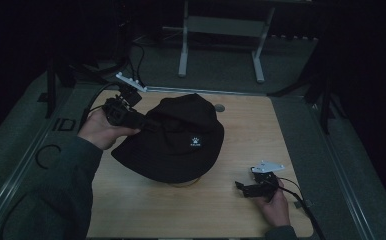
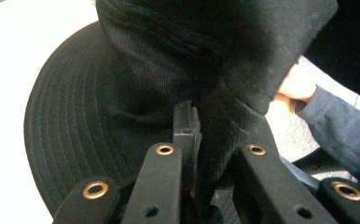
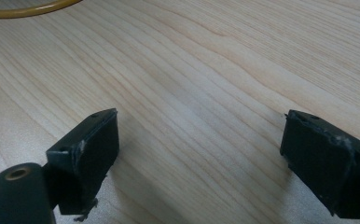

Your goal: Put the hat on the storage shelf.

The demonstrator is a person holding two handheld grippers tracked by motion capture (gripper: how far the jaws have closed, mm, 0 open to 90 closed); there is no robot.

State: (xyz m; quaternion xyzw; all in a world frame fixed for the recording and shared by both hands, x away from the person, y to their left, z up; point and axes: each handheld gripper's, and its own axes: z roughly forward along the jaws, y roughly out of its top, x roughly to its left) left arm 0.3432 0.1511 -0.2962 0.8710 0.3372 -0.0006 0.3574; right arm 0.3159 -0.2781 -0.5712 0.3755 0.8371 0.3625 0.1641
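Wooden table [image 1: 231, 210]; black bucket hat [image 1: 173, 145] on it.

The left gripper [image 1: 148, 123] has its jaws closed on black fabric, while the right gripper [image 1: 242, 188] rests low with jaws wide apart.

1. Hat [image 1: 173, 140]: black matt cloth, brim ribbed with stitched rows.
2. Table [image 3: 192, 70]: pale wood, smooth, fine grain seen.
3. Right gripper [image 3: 201, 154]: matt black plastic pads, scuffed edges.
4. Left gripper [image 2: 201, 140]: brass-coloured rivets noted.

Black bucket hat [image 1: 173, 140] w/ small white logo, mid-table, brim in left gripper [image 1: 148, 122].
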